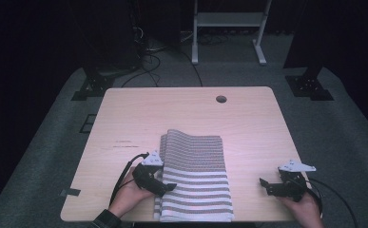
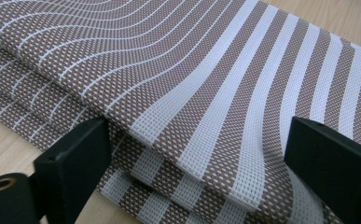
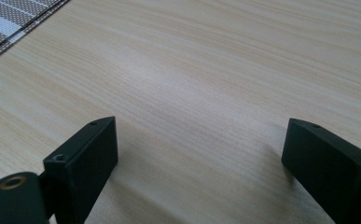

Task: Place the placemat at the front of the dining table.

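Striped folded cloth (image 1: 196, 175) lies between the left gripper (image 1: 165, 186)'s wide fingers (unpinched); right gripper (image 1: 267, 186) gapes over bare table (image 1: 248, 123).

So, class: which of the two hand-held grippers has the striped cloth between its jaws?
The left hand-held gripper: its open jaws straddle the folded striped cloth; the right hand-held gripper faces bare table.

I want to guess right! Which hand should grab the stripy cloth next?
Left, probably. The left gripper is already at the folded striped cloth, jaws open with its layered edge between them. The right gripper sits apart over bare table, open.
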